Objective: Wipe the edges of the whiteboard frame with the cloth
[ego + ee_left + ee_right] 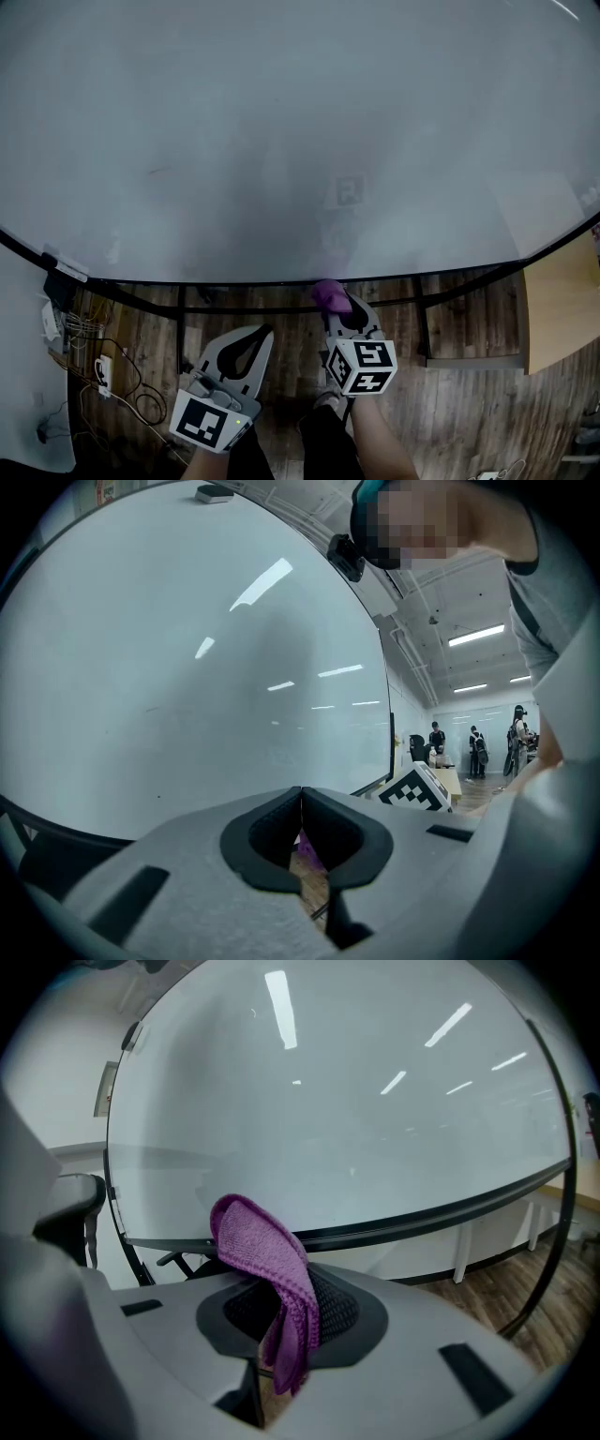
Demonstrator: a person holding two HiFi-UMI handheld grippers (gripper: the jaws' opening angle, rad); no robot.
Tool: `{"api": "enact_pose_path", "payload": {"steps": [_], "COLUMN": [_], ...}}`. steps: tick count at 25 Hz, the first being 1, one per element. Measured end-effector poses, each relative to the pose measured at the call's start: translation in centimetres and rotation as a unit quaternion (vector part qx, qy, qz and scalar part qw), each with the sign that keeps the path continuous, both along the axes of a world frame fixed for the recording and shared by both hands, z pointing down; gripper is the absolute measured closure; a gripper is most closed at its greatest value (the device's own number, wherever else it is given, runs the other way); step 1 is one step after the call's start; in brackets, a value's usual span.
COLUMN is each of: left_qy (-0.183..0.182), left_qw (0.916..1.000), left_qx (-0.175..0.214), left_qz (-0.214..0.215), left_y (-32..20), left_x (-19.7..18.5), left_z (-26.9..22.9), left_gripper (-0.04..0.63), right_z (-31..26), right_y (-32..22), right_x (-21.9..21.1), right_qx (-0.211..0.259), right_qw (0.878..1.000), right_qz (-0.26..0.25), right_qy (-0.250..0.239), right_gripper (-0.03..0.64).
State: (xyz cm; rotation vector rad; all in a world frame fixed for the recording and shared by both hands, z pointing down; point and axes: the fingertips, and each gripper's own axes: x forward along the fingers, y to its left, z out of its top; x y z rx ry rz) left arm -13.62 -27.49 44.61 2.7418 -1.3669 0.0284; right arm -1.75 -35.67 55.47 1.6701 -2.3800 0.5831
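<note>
A large whiteboard (281, 122) fills the head view, its dark bottom frame edge (234, 284) curving across. My right gripper (336, 302) is shut on a purple cloth (328, 294), which sits just below that bottom edge. In the right gripper view the purple cloth (277, 1279) hangs folded out of the closed jaws, with the black frame edge (441, 1209) right behind it. My left gripper (253, 336) hangs lower and to the left, shut with nothing in it. Its jaws (302, 810) meet in the left gripper view, pointing at the board (187, 667).
The board's black stand legs (180, 323) rise from the wooden floor (469, 384). Cables and a power strip (101, 373) lie at the lower left. A light wooden table (562, 300) stands at the right. People (476, 750) stand far off in the room.
</note>
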Motion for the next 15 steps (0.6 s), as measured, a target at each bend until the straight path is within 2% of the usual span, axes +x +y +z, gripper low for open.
{"api": "enact_pose_path", "payload": {"steps": [15], "left_qy": [-0.011], "left_qw": [0.9995], "left_qx": [0.002], "left_qz": [-0.029], "left_y": [0.4], "left_x": [2.6], "left_z": [0.1], "left_gripper": [0.577], "right_z": [0.4], "right_y": [-0.4], "right_x": [3.9], "right_qx": [-0.005], "right_qw": [1.0], "right_qz": [-0.01], "right_qy": [0.005], "right_gripper": [0.54]}}
